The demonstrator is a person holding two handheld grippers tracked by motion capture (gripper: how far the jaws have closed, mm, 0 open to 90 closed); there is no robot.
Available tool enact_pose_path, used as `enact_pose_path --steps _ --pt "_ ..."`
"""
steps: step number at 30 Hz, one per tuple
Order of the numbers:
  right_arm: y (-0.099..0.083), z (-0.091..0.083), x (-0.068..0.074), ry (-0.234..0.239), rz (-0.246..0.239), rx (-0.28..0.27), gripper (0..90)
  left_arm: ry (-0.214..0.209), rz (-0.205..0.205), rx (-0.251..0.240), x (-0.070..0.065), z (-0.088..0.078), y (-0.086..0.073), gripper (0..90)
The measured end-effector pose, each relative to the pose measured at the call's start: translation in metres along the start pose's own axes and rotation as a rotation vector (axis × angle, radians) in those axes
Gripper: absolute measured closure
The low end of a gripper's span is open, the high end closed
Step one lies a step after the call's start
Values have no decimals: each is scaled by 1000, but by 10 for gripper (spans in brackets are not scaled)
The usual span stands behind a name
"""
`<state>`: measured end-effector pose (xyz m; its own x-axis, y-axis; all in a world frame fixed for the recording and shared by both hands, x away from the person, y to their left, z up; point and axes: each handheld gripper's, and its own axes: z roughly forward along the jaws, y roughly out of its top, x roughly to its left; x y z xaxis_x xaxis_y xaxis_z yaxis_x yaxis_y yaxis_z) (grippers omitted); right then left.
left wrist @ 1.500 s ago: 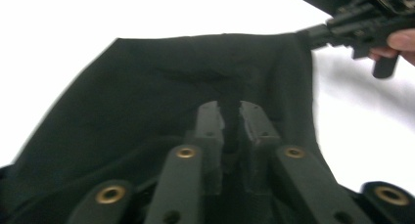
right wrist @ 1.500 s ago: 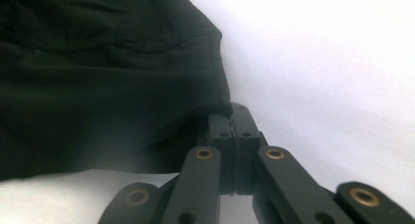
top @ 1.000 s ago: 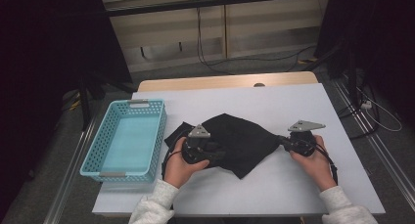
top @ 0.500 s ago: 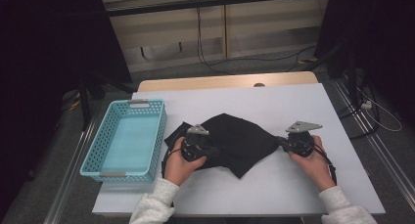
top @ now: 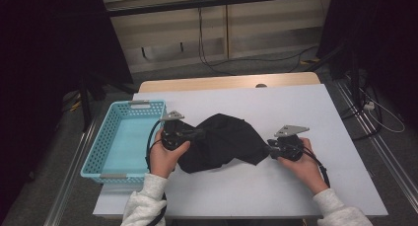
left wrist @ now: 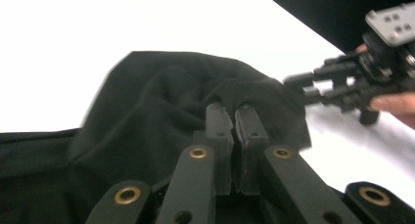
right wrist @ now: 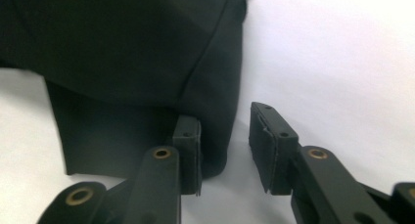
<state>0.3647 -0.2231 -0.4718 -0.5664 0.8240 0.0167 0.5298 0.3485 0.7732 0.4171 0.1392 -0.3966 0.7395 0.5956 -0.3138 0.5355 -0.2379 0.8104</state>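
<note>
Black cloth (top: pixel 222 142) spread across the white desk (top: pixel 296 102) between the hands: left gripper (left wrist: pixel 237 111) pinches its left fold with fingers closed, while the right gripper (right wrist: pixel 225 136), fingers just parted, releases the right corner beside it.

cloth (top: pixel 222 144): black (plain) | basket (top: pixel 93 157): lt blue | table (top: pixel 296 102): white

High view: above your side, facing forward and down on the table (top: pixel 296 102). Gripper views: close, low, looking along their jaws. All three share the black cloth (top: pixel 222 142) (left wrist: pixel 161 101) (right wrist: pixel 127 48) at table centre.
</note>
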Motion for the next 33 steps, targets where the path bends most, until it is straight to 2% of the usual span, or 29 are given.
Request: enact_pose_path --steps 3,5,6,9,12,14,18,20,22,25,27,33 --pt "2 2 4 3 -24 4 692 11 -17 -23 6 -5 1 867" --pt "2 1 4 9 -31 6 802 19 -27 -33 8 -8 1 869" --pt "2 -1 2 -3 -47 11 893 19 -30 -38 9 -9 0 870" --pt "3 -4 1 -21 -59 12 899 17 -29 -38 8 -8 1 870" --pt "5 -15 -4 -44 -59 -8 900 9 -24 -37 4 -6 2 870" --pt "7 -27 -9 -49 -35 -34 900 4 -18 -40 2 -5 3 870" --pt "10 -48 -22 -81 -19 -98 892 14 -18 -48 1 0 4 871" --pt "7 -46 -23 -87 -7 -106 860 40 -19 -43 3 4 4 871" --pt "5 -36 -20 -102 -9 -84 800 65 -37 -41 9 7 2 870" --pt "4 -26 -15 -91 -9 -65 766 98 -58 -41 17 10 -1 870" --pt "5 -25 -13 -100 -28 -51 761 122 -65 -39 20 11 -2 869" --pt "3 -31 -19 -134 -7 -58 746 146 -63 -36 22 13 -2 869"
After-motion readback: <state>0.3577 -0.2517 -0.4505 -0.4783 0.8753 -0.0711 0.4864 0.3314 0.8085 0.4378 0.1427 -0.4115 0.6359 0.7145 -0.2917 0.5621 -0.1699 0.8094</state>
